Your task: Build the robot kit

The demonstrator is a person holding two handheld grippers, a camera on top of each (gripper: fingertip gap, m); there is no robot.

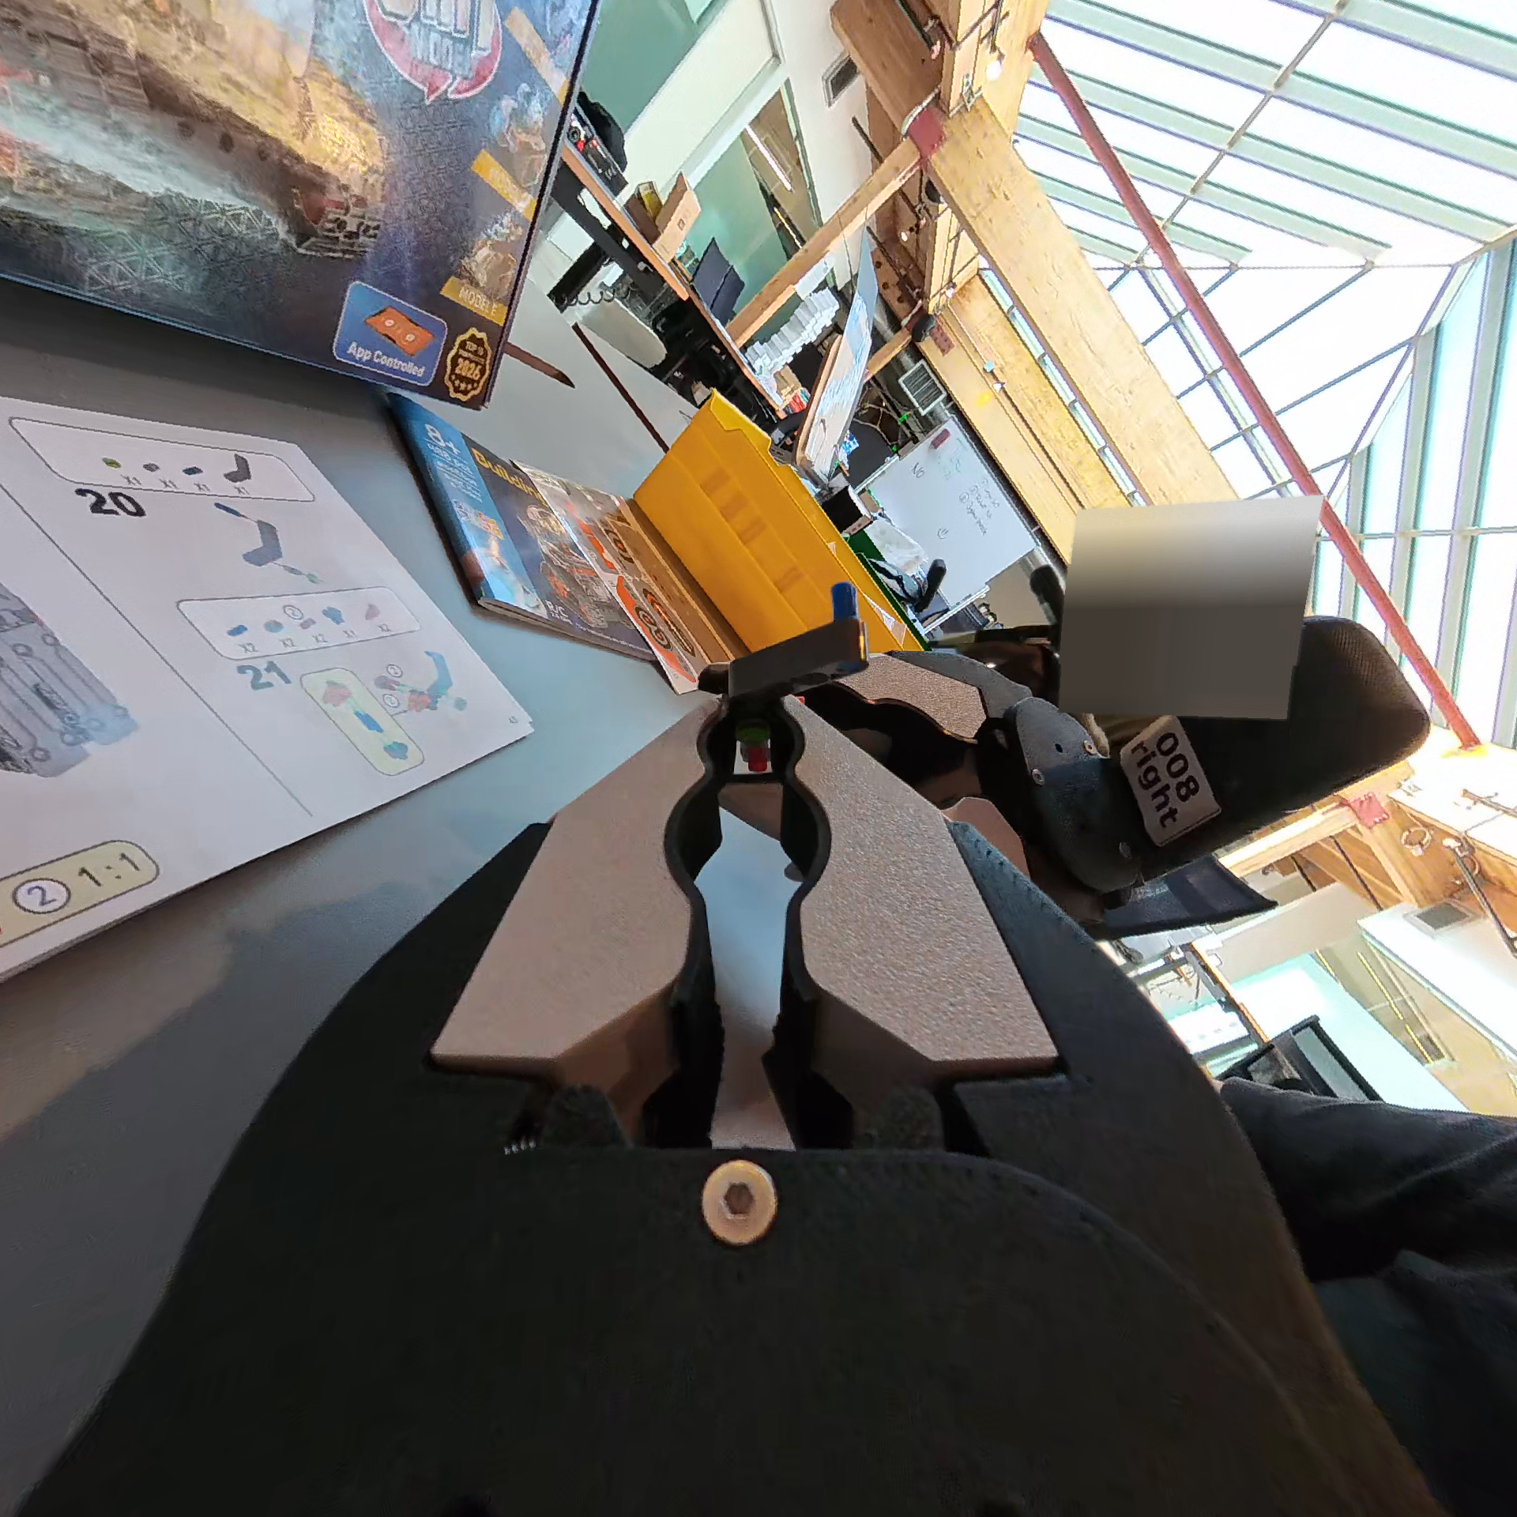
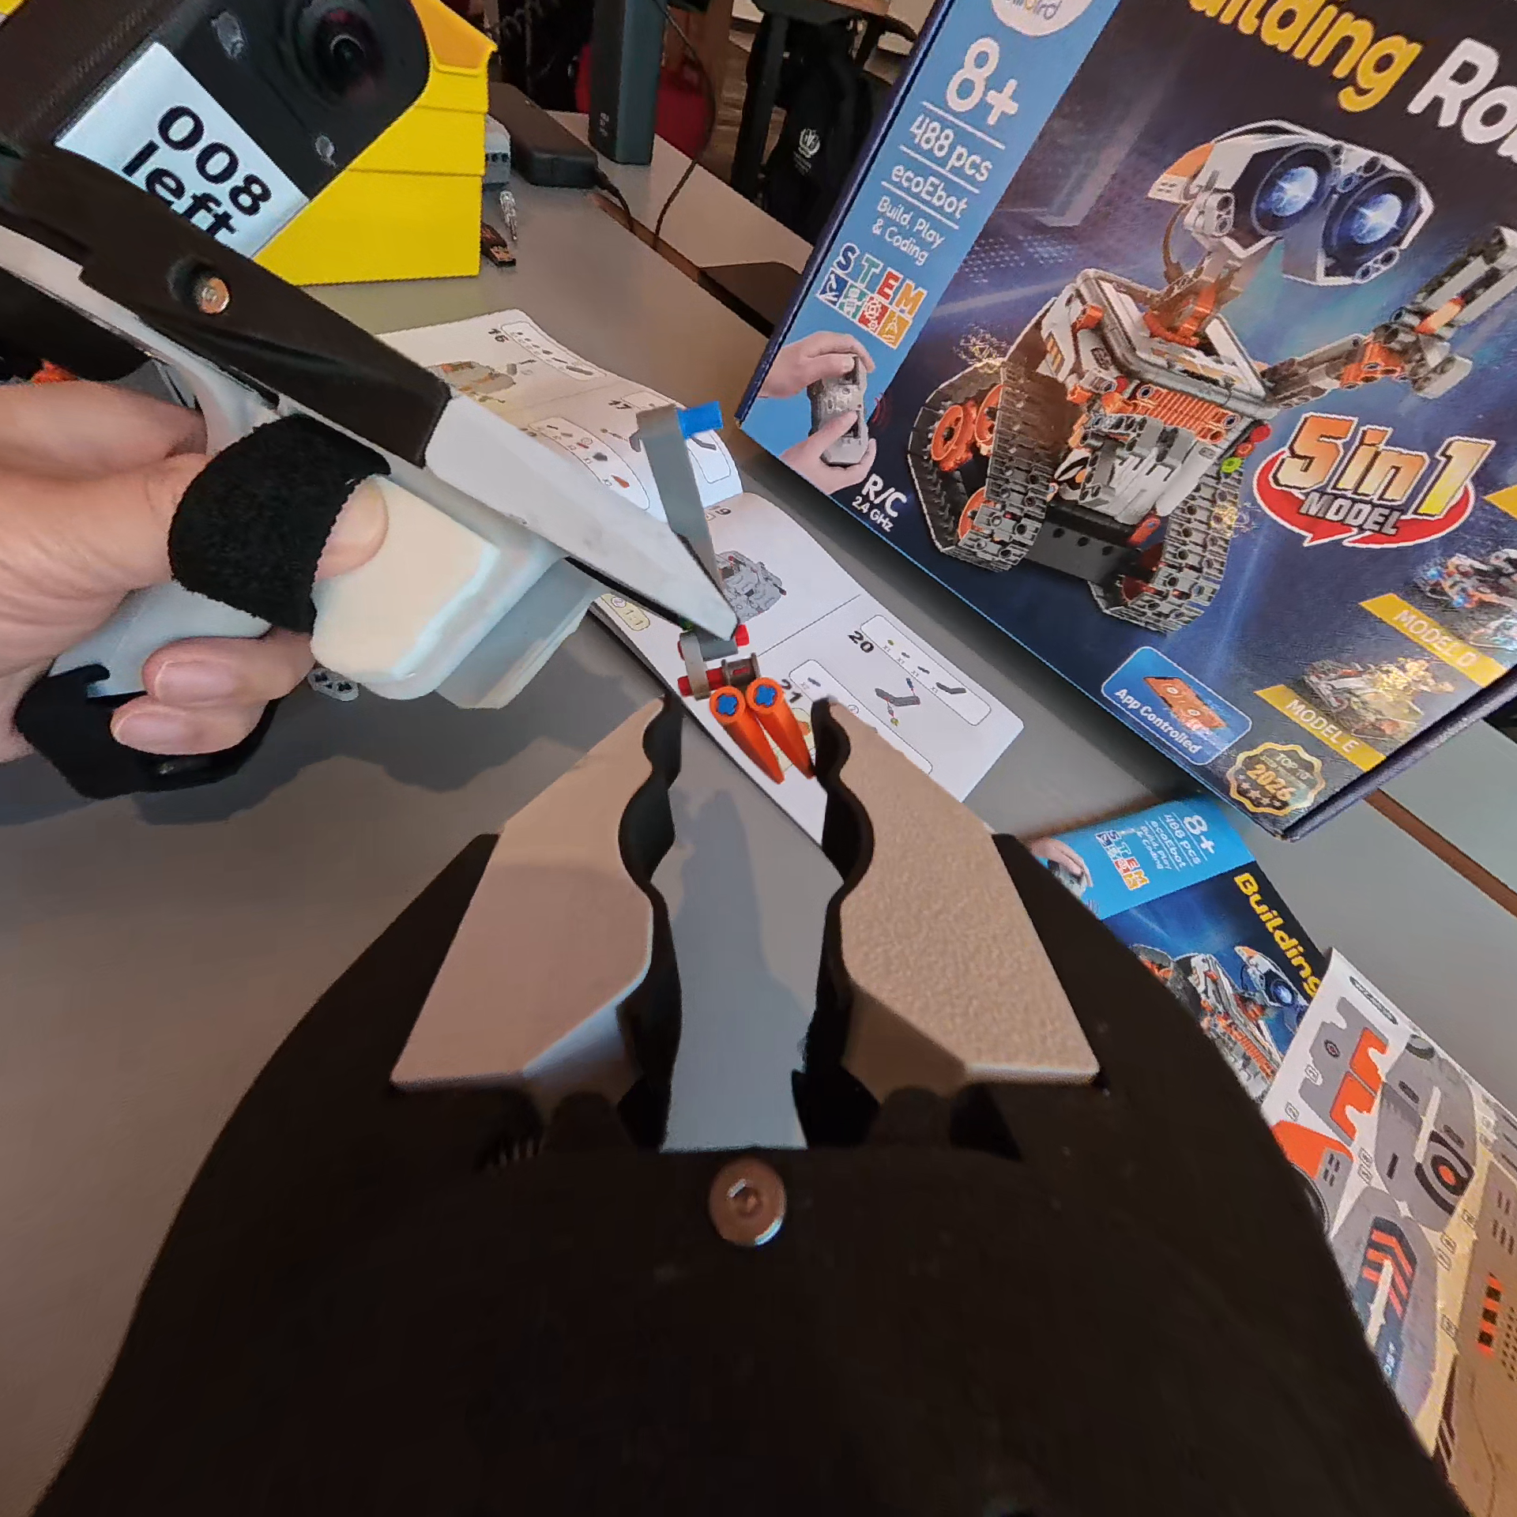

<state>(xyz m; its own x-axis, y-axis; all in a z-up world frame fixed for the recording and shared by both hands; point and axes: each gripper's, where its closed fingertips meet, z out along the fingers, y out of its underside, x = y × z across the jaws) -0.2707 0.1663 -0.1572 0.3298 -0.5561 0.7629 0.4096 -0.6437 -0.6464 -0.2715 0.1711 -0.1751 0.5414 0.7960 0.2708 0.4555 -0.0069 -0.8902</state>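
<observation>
Our left gripper (image 2: pixel 722 628) is closed on a small brick assembly (image 2: pixel 714 665): its tips pinch the grey-and-red hub, from which a grey beam (image 2: pixel 675 484) with a blue pin (image 2: pixel 699 416) at its far end rises, and two orange cones (image 2: pixel 759 726) with blue axle ends point toward our right gripper (image 2: pixel 743 722). In the left wrist view the same beam (image 1: pixel 792 661) crosses just past the fingertips, and green and red bits sit in the notch between them. Our right gripper stands parted, its fingers on either side of the orange cones; one cone looks to be against the right-hand finger, though we cannot tell whether they touch. A hand (image 2: pixel 123 558) with a black strap over one finger holds the left gripper's handle.

Below lies an open instruction booklet (image 2: pixel 886 689) on the grey tabletop (image 2: pixel 246 903). Behind it a large robot-kit box (image 2: pixel 1190 369) stands upright. A second booklet (image 2: pixel 1190 944) and a sticker sheet (image 2: pixel 1395 1190) lie just beside each other near the box. A yellow bin (image 2: pixel 394 205) sits farther back.
</observation>
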